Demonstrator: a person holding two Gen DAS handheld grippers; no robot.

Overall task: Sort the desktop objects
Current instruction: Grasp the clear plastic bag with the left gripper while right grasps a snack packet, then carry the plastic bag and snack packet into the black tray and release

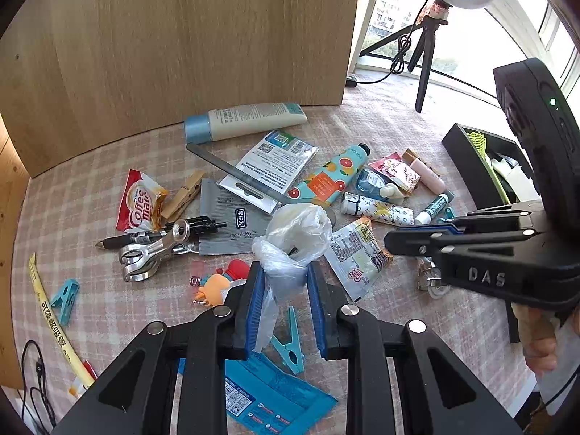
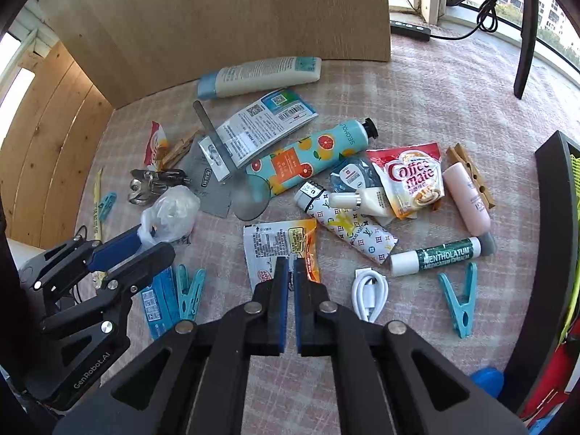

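The left tongs (image 1: 284,282) are closed partway around a crumpled clear plastic bag (image 1: 293,235), the blue pads pressing its gathered neck from both sides while the puffed body bulges beyond the fingertips toward 12 o'clock. In the right wrist view the same bag (image 2: 170,210) sits at 9 o'clock, pinched by the left tongs (image 2: 139,244) above the pink checked worktop (image 2: 435,108).

The right tongs (image 2: 291,272) stand narrow — only a thin slit between the blue pads — with nothing between them, hovering over an orange-and-white sachet (image 2: 279,246). From the left wrist view they reach in from 3 o'clock (image 1: 391,241).

Clutter surrounds the bag: a fruit-print tube (image 1: 326,177) at 1 o'clock, a metal clip (image 1: 152,253) and black pen (image 1: 145,237) at 9 o'clock, a Coffee mate sachet (image 1: 139,203) beyond them, and a teal clothespin (image 1: 290,340) under the left tongs. Near the right tongs lie a coiled white cable (image 2: 369,293), a green Mentholatum stick (image 2: 435,255) and a second teal clothespin (image 2: 460,301) — all toward 3 o'clock. A black bin (image 2: 543,253) stands at the far right edge.
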